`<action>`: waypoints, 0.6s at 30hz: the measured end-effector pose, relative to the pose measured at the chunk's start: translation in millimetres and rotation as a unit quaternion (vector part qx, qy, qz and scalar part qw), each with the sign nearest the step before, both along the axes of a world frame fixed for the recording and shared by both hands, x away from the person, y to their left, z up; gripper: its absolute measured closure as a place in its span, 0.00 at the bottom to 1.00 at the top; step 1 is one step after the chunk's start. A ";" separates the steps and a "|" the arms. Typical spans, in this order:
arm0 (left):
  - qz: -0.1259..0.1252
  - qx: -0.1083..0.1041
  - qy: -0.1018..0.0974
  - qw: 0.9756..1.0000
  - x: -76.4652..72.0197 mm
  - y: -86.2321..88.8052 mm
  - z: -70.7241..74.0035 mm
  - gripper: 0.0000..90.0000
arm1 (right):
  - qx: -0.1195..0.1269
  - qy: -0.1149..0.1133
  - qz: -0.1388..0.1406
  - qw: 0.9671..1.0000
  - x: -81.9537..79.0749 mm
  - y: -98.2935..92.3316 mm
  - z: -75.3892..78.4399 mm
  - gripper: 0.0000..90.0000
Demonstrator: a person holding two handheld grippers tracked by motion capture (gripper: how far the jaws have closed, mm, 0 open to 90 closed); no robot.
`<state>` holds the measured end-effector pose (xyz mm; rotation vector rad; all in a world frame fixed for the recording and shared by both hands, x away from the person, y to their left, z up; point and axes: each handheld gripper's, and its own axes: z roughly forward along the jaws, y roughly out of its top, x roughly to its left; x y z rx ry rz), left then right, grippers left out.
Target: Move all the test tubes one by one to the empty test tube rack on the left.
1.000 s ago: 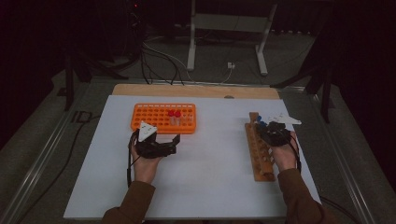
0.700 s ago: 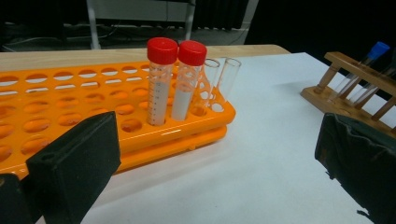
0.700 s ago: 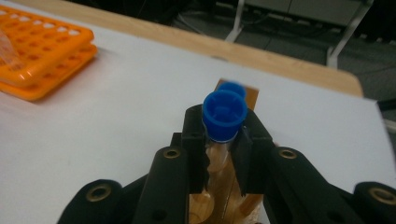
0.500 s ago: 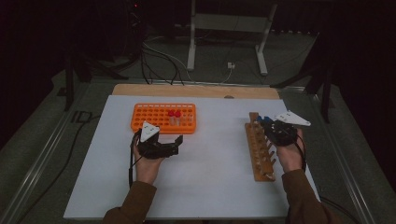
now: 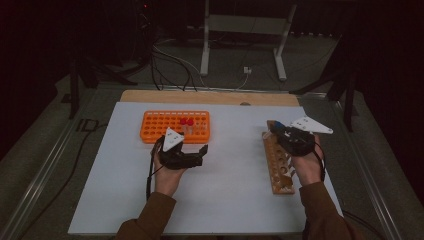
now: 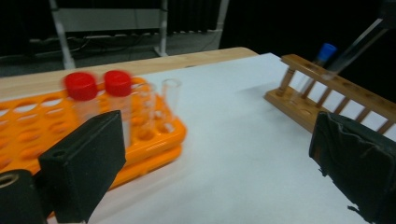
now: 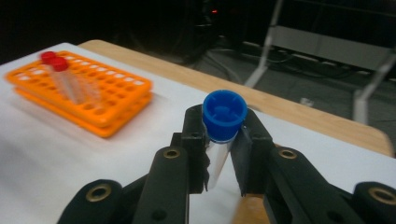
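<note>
Right tool (image 7: 224,154) grips one blue-capped tube (image 7: 223,126); left tool (image 6: 219,177) gapes wide, empty.

Your left hand-held gripper (image 5: 201,152) sits in your left hand (image 5: 167,172), low over the desk, lying roughly level and pointing toward your right. Its two black jaws stand wide apart with nothing between them. Your right hand (image 5: 306,162) holds the right hand-held gripper (image 5: 272,134) raised, pointing away from you and slightly leftward, its grey three-cornered plate on top. Its jaws are closed together, clamping. Both forearms, in brown sleeves, come in from the near edge.
</note>
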<state>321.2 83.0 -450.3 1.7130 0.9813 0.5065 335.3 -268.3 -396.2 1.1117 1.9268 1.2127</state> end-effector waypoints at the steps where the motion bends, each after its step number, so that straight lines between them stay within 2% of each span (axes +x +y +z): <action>1: -0.006 0.003 -0.004 1.000 -0.3 -3.7 1.1 0.06 | 0.003 0.004 0.007 1.000 -0.1 3.0 -0.5 0.85; 6: -0.033 0.017 -0.015 0.999 -1.5 -22.8 3.9 0.11 | 0.011 0.022 0.039 0.999 -2.9 20.3 -7.0 0.85; 10: -0.045 0.040 -0.021 0.998 -2.4 -37.9 2.6 0.16 | -0.003 0.027 0.066 0.997 -8.7 39.0 -14.2 0.85; 18: -0.068 0.054 -0.020 0.996 -1.1 -59.0 -2.0 0.22 | 0.001 0.040 0.100 0.994 -12.0 63.9 -18.6 0.85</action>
